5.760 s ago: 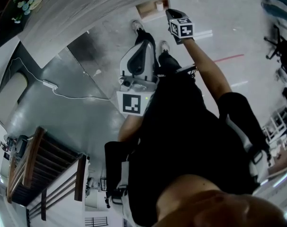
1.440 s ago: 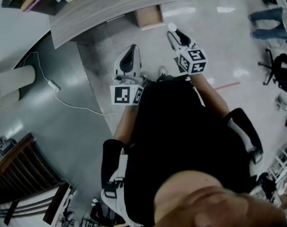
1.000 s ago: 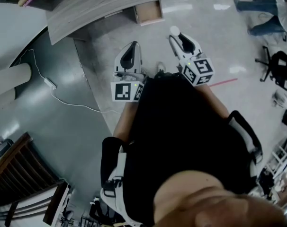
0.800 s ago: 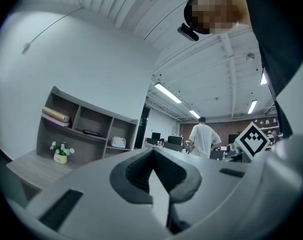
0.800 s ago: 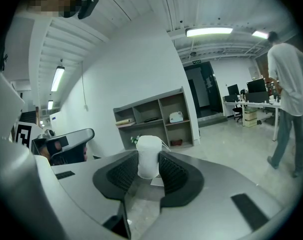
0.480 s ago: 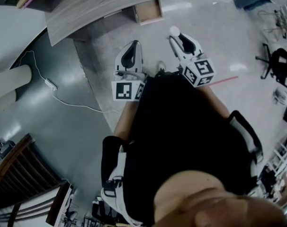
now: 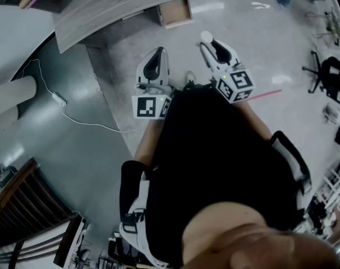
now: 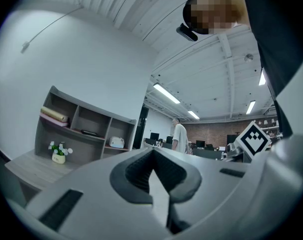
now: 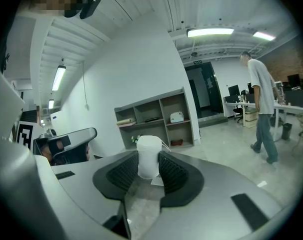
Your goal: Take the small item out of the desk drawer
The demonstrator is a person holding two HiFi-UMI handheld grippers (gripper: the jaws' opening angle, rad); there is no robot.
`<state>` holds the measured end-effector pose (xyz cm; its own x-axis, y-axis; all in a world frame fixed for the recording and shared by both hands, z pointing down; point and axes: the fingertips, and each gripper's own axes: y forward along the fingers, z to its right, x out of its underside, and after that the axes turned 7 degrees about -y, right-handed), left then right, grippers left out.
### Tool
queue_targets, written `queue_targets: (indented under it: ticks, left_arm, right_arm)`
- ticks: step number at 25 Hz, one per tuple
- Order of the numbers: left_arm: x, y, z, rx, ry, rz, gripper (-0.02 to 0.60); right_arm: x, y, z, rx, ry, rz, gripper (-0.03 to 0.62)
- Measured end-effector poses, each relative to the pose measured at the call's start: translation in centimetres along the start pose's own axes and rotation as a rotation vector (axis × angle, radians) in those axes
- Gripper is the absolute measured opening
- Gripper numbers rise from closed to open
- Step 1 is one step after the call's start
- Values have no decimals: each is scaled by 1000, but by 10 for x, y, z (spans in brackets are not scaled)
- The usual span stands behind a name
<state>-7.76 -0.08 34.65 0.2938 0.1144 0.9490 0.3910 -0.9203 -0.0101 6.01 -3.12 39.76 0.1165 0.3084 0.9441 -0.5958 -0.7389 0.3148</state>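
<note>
The desk point(image 7: 125, 4) runs across the top of the head view, and its small wooden drawer point(image 7: 175, 12) stands pulled open over the floor. My right gripper point(image 7: 208, 42) is held back from the drawer, near my body, shut on a small white cylindrical item point(image 7: 206, 36). In the right gripper view that item point(image 9: 148, 156) stands upright, pinched between the ribbed pads of the right gripper point(image 9: 149, 173). My left gripper point(image 7: 157, 58) hangs beside it, left of it. In the left gripper view the left gripper point(image 8: 152, 166) has its jaws pressed together with nothing in them.
A white cable with a power strip point(image 7: 58, 98) lies on the dark floor at left. A shelf unit point(image 9: 154, 119) stands against the wall, with a flower pot point(image 8: 58, 154) on the desk. A person point(image 9: 261, 104) walks at right. An office chair point(image 7: 330, 72) stands far right.
The right gripper has come back from the open drawer with the white item in its jaws. Over the last half second both grippers hold still; the person at top right moves away.
</note>
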Motion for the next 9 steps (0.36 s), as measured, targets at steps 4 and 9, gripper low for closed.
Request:
queue_targets:
  ticks: [4,9]
  left_arm:
    - [2,-3,1,-2,0,-1,-2]
    - [2,-6,-1,-4,2,0,-2]
  right_arm:
    - [4,-2,-1,-2,4,-5,127]
    - [4,-2,-5,-6,0,-6,127]
